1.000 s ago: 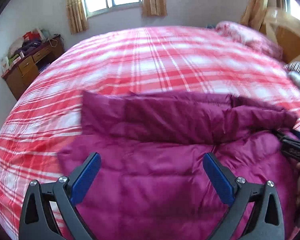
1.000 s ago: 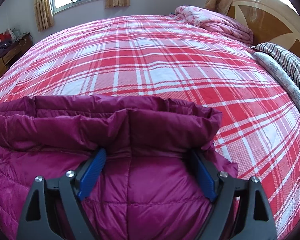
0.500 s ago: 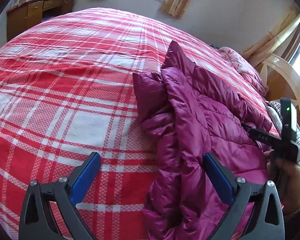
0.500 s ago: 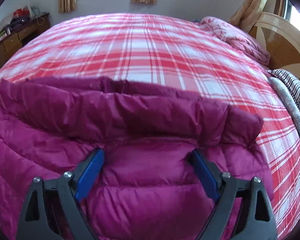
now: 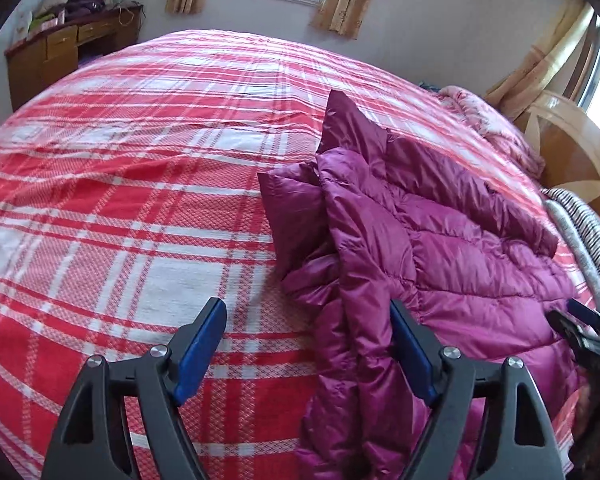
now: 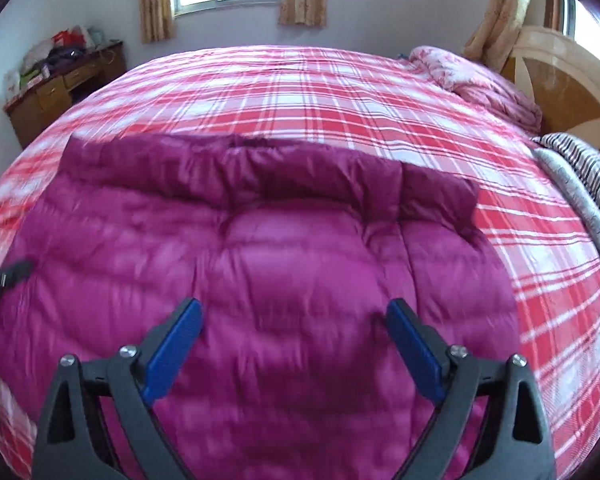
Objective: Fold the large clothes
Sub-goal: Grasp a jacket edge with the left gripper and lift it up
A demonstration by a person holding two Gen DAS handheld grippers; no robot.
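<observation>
On the far left I am seeing a wooden desk [image 5: 56, 56] with flat drawer fronts, and bags and soft clutter are sitting heaped on its top. The plaid bedspread [image 5: 132, 216] is stretching across most of my left wrist view, a coarse woven cloth in red and white checks, lying smooth with only faint ripples.

My left gripper [image 5: 306, 346] is hanging over the edge of the jacket with its jaws standing wide and nothing between them; its blue pads [image 5: 202, 344] are looking flat and ribbed on black angular arms. Its right finger is sitting just beside a bunched fold.

The magenta down jacket [image 5: 440, 248] is lying on the bedspread, right of centre in this view. It is glossy, quilted in puffy horizontal channels, crumpled into ridges along its left edge, with one pointed corner sticking up.

In the right wrist view, somewhat blurred, the jacket [image 6: 284, 280] is spreading broad and rounded, with a darker padded band lying across its far edge. My right gripper [image 6: 294, 342] is hovering above it, jaws also wide and empty.

At the far right a pink rumpled quilt [image 6: 480, 80], a striped blanket [image 6: 588, 176] and a curved glossy wooden headboard [image 6: 568, 92] are showing.
</observation>
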